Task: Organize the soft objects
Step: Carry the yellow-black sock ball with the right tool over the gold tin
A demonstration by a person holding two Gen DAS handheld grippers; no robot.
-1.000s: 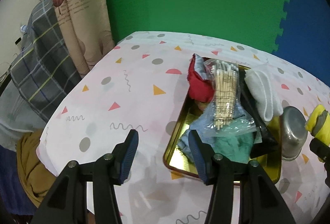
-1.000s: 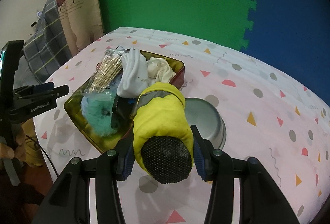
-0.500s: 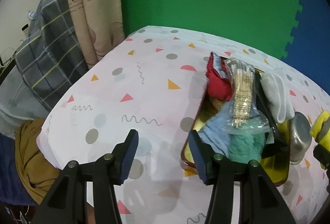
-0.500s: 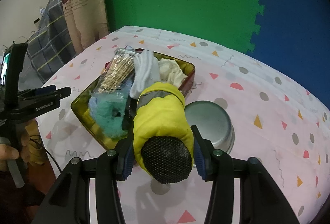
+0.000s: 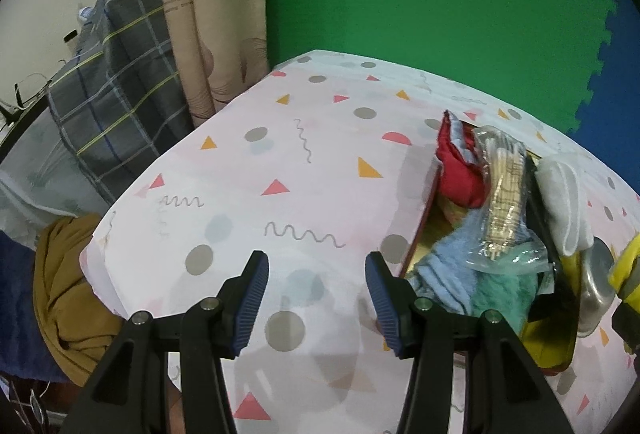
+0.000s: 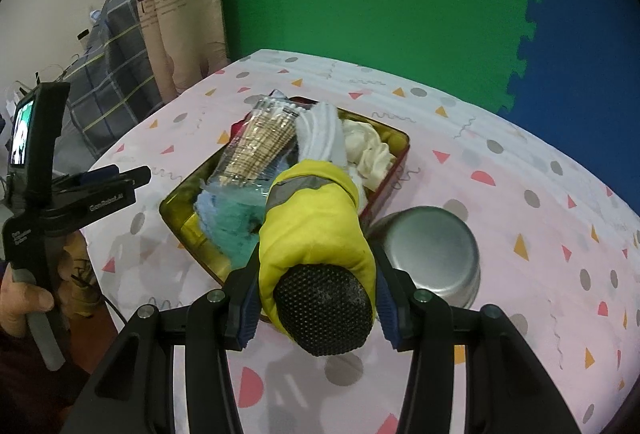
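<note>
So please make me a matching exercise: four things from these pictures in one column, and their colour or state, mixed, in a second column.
Things:
1. glove
2. metal bowl
3. left claw
4. fluffy cloth

States:
a. open, holding nothing
b. teal, in the tin
c. upside down on the tablecloth
d. yellow, gripped by the right claw

Pairs: 1-d, 2-c, 3-a, 4-b

Left tool (image 5: pixel 316 294): we have swung it left, away from the tin (image 5: pixel 416 246), which now sits at its view's right edge.
Right tool (image 6: pixel 316 298): we have drawn it back a little; tin (image 6: pixel 396 150) and bowl (image 6: pixel 432 250) lie lower.
</note>
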